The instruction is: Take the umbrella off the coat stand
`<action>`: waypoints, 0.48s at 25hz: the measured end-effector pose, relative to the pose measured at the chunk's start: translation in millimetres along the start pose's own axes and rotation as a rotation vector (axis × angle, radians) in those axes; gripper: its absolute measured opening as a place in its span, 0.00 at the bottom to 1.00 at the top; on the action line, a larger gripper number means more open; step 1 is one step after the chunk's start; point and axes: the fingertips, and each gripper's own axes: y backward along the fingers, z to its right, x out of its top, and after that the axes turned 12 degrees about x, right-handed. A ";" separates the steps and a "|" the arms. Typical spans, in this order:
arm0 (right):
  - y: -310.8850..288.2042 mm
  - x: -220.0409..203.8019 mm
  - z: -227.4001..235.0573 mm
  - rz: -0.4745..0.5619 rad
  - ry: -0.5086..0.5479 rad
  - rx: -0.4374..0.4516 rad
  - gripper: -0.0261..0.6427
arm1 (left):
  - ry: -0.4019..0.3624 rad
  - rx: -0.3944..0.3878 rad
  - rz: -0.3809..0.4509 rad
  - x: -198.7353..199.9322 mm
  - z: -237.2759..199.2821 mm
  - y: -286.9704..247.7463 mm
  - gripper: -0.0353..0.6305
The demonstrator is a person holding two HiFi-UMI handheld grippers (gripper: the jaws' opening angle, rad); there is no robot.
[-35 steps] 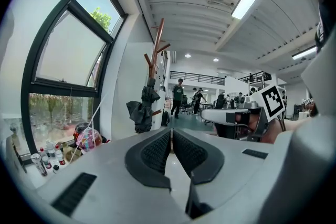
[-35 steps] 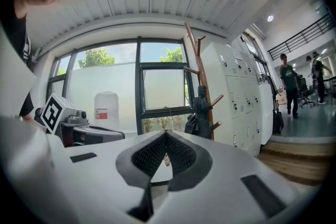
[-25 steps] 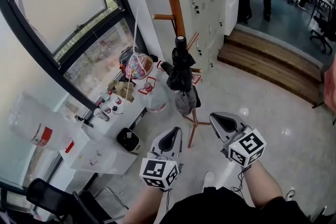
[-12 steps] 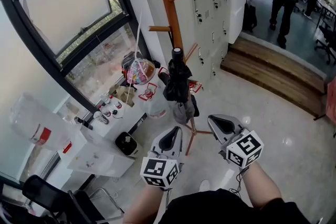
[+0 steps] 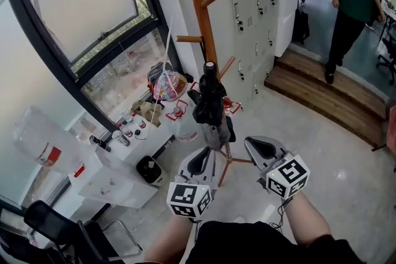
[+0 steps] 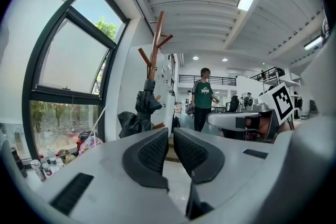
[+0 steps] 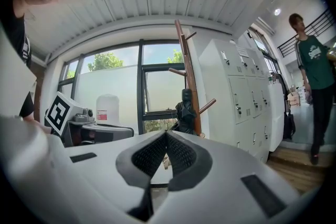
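Observation:
A black folded umbrella (image 5: 210, 102) hangs upright on the wooden coat stand (image 5: 197, 6), beside its pole and below a side peg. My left gripper (image 5: 200, 156) and right gripper (image 5: 260, 146) are held side by side in front of the stand's base, short of the umbrella, both shut and empty. In the left gripper view the umbrella (image 6: 142, 110) and stand (image 6: 155, 44) are ahead, left of the shut gripper (image 6: 170, 136). The right gripper view has the umbrella (image 7: 185, 112) against the pole (image 7: 187, 71), just above the shut gripper (image 7: 166, 136).
White lockers (image 5: 253, 3) stand right behind the stand. A person in a green shirt (image 5: 352, 3) is on the raised floor past a wooden step (image 5: 322, 93). Left lie a large window (image 5: 80, 15), a low white shelf (image 5: 111, 176) with bottles, a colourful bag (image 5: 166, 83) and a black chair (image 5: 55, 225).
Both grippers have drawn a little nearer to the coat stand, still shut. The person in green at the back has walked closer into view.

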 end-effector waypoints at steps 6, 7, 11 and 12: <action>-1.4 2.4 7.2 0.005 -0.007 0.010 0.12 | -0.007 0.014 0.001 4.1 -2.0 -13.6 0.23; -2.5 2.3 8.5 0.006 -0.010 0.012 0.12 | -0.011 0.018 0.001 4.6 -3.0 -16.5 0.26; -7.9 -2.2 10.4 0.004 -0.011 0.020 0.12 | -0.050 0.041 0.009 4.4 -9.6 -26.7 0.42; -9.4 -2.9 11.3 0.004 -0.011 0.018 0.12 | -0.060 0.046 0.013 4.4 -11.8 -29.8 0.45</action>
